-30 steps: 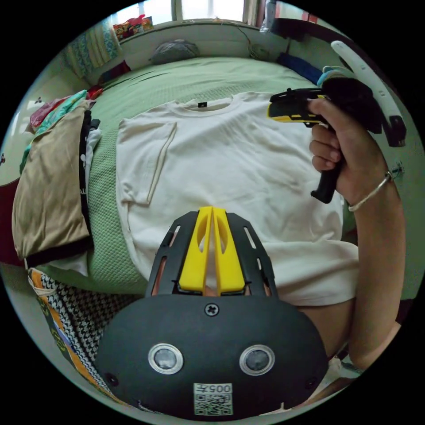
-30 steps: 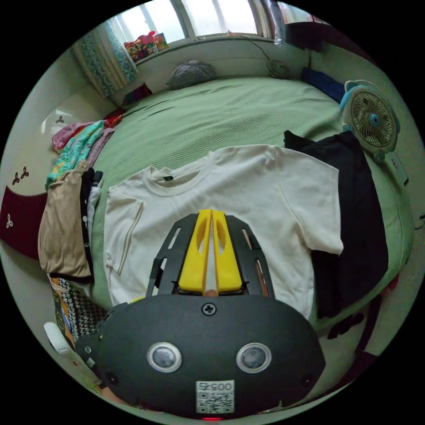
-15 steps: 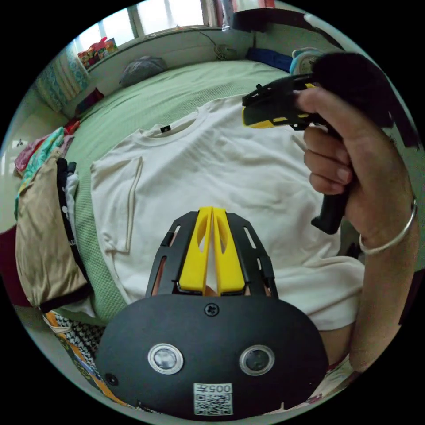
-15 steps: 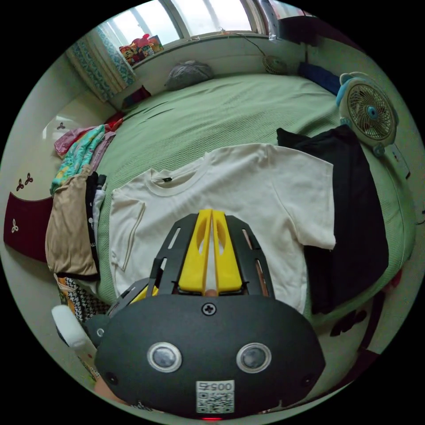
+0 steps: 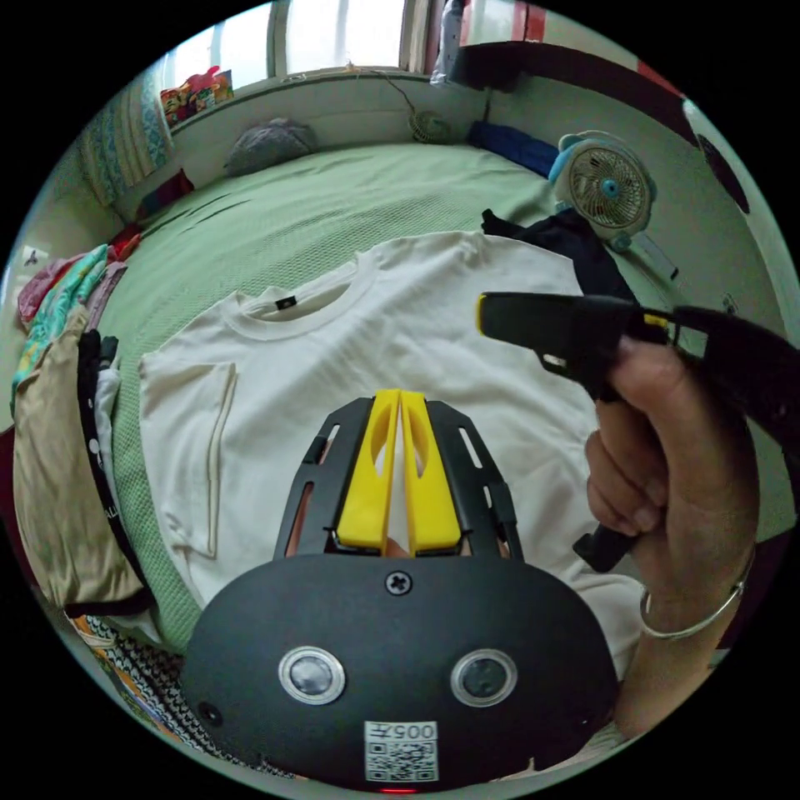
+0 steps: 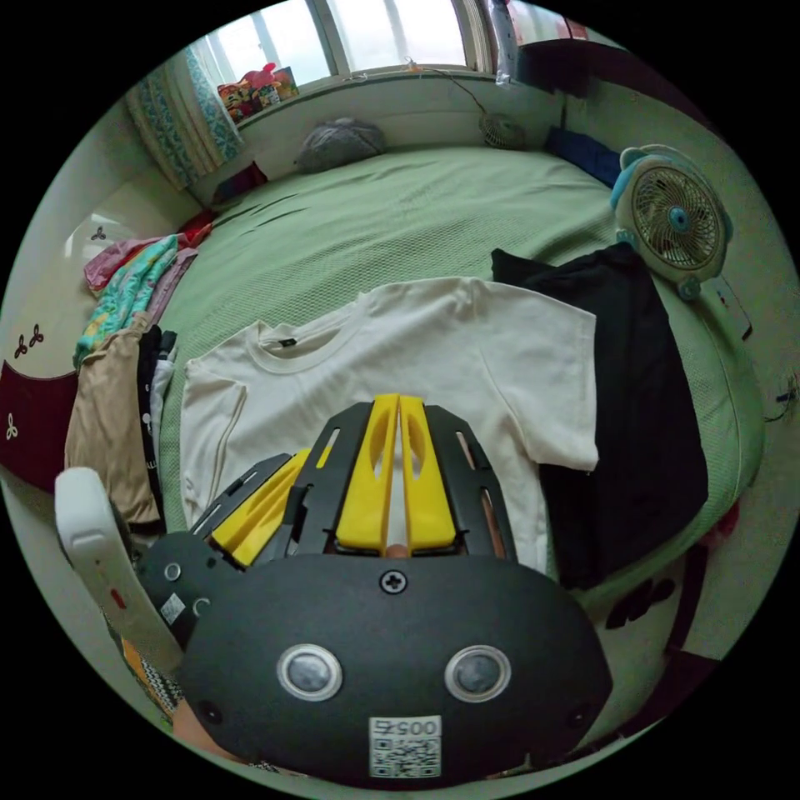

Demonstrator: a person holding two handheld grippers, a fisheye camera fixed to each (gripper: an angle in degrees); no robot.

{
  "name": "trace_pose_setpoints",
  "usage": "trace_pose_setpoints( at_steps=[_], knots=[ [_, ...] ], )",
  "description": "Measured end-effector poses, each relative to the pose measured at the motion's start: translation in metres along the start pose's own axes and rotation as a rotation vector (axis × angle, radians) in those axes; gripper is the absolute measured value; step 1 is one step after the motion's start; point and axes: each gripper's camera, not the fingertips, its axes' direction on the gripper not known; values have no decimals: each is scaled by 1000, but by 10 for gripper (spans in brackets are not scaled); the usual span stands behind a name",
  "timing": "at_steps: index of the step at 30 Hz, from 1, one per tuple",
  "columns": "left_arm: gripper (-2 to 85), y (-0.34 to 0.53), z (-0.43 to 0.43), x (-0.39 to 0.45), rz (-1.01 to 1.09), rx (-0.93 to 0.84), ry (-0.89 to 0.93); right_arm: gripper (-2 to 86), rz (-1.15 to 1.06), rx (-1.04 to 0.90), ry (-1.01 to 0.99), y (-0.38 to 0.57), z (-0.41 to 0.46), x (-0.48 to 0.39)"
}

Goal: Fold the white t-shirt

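— green bed (image 6: 433, 217) under a bright window (image 6: 392, 33), is that the whole surface?

— yes, a green textured cover. the white t-shirt (image 6: 433, 350) lies flat on it, front up, collar toward the window, one sleeve folded in over the chest on the side by the clothes pile.

— what sits around it?

— a black garment (image 6: 642, 392) lies just beside it, and the shirt's spread sleeve overlaps its edge. a small fan (image 6: 671, 221) stands past that garment near the wall. on the other side a pile of clothes (image 6: 117, 400), tan on top with black and white edges, runs along the bed's rim. a grey bundle (image 6: 337, 142) rests under the sill.

— the tools?

— in the left gripper view the left tool (image 5: 400, 467) has its yellow jaws pressed together with nothing between them, held above the shirt's lower half. the right tool (image 5: 483, 315) crosses in front of the shirt, held by a hand (image 5: 675, 475) with a bangle (image 5: 696, 612). in the right gripper view the right tool (image 6: 398, 471) is likewise closed on nothing, and the left tool (image 6: 258, 504) shows beside it.

— any writing?

— a small dark tag (image 5: 285, 303) at the collar, too small to read.
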Motion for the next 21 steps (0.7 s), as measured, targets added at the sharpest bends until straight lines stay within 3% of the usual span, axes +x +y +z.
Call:
trace_pose_setpoints(
  at_steps=[9, 21],
  knots=[
    [-5, -24, 7, -2, -33, -83, -3, -10, -22, -19, 6, -3, 1, -3],
    [-6, -51, -5, 2, -7, -55, -6, -10, -77, -63, -10, 3, 4, -12]
  ],
)
